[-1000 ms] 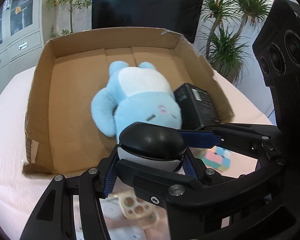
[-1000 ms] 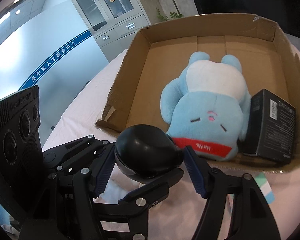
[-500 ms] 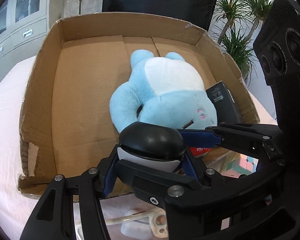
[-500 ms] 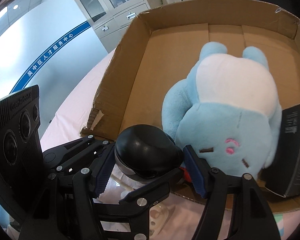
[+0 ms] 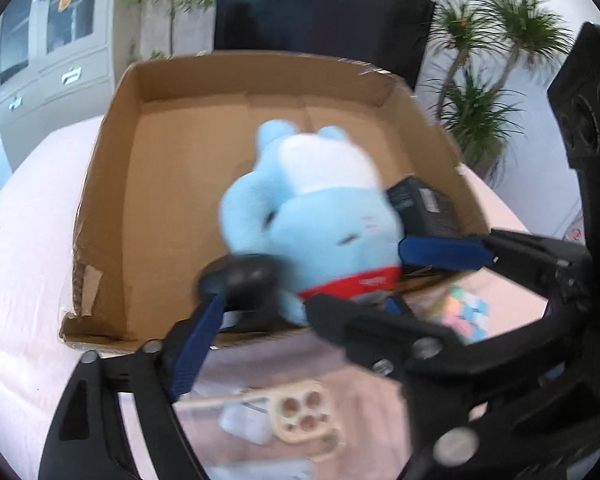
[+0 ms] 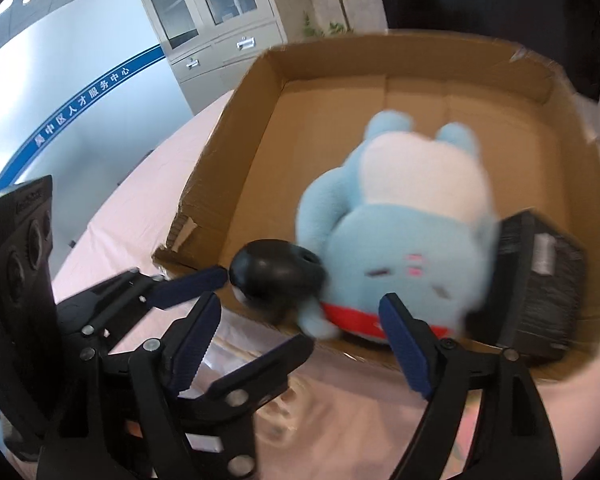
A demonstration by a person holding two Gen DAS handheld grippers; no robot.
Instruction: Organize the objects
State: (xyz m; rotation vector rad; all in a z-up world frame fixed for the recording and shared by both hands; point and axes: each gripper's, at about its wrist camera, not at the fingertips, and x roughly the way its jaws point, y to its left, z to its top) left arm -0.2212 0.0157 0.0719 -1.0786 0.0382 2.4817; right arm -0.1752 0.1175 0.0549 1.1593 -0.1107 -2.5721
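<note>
Both grippers, left gripper (image 5: 300,276) and right gripper (image 6: 300,312), are standing spread, holding nothing. At 12 o'clock, a black rounded object (image 6: 276,274) is lying inside the cardboard box (image 6: 380,64) against the blue plush (image 6: 404,240). It looks rigid, smooth, probably slippery; grasping across its widest sides seems safest.

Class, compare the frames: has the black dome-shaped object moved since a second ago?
Yes. The black dome-shaped object has left the open grippers and now lies inside the cardboard box, by its near wall, against the blue plush toy.
</note>
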